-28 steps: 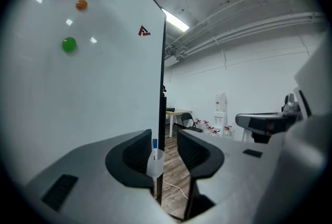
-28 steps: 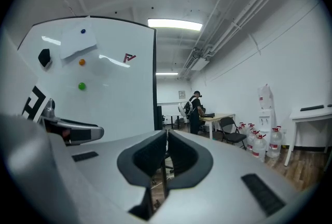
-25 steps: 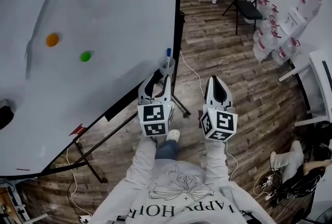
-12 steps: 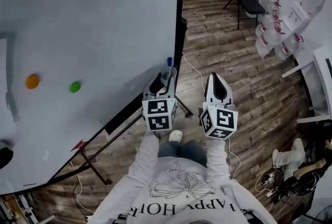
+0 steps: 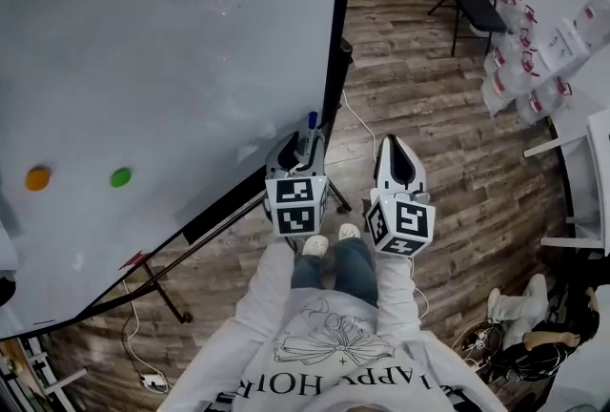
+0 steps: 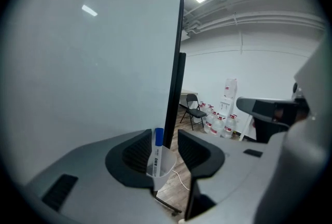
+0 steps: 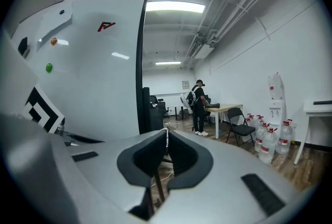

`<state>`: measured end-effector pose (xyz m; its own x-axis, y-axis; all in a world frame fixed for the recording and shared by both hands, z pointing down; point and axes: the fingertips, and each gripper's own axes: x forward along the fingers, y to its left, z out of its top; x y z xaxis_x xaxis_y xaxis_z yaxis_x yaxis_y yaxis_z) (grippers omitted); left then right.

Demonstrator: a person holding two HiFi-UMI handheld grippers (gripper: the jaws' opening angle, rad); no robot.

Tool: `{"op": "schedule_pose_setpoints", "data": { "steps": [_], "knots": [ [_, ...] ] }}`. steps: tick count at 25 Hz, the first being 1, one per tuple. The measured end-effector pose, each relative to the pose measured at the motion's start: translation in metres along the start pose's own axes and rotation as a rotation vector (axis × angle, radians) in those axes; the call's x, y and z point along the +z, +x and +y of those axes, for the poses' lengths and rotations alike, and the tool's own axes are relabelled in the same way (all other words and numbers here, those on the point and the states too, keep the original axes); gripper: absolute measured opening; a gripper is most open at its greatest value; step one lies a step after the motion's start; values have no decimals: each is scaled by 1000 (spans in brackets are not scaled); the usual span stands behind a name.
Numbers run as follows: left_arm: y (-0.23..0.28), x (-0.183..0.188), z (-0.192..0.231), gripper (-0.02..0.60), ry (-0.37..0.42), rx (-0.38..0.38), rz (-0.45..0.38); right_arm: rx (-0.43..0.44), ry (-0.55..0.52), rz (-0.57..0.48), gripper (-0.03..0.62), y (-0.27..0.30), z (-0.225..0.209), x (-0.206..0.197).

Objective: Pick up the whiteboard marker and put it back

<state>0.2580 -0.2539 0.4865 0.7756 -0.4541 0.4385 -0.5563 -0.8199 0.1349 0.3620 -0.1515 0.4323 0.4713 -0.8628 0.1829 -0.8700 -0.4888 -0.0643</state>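
The left gripper (image 6: 165,139) has its jaws wide, just opened, framing the blue-capped whiteboard marker (image 6: 156,149) upright in its clear cup (image 6: 158,175), untouched. The right gripper (image 7: 166,132) has its jaws together, empty.

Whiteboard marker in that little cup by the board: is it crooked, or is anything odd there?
Nothing stands out. The whiteboard marker stands about upright, blue cap up, in its clear cup beside the whiteboard's dark edge. The left gripper is lined up on the marker, jaws open and not pressing on it.
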Motion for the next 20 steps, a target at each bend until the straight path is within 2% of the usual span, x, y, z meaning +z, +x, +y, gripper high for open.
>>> {"op": "schedule_pose_setpoints", "data": {
  "steps": [8, 14, 20],
  "knots": [
    [29, -5, 5, 143, -44, 114, 66, 108, -20, 29, 8, 43, -16, 4],
    [49, -8, 10, 143, -47, 189, 115, 167, -26, 42, 8, 67, -25, 3],
    [62, -16, 13, 143, -43, 230, 174, 198, -29, 53, 8, 82, -32, 1]
  ]
}}
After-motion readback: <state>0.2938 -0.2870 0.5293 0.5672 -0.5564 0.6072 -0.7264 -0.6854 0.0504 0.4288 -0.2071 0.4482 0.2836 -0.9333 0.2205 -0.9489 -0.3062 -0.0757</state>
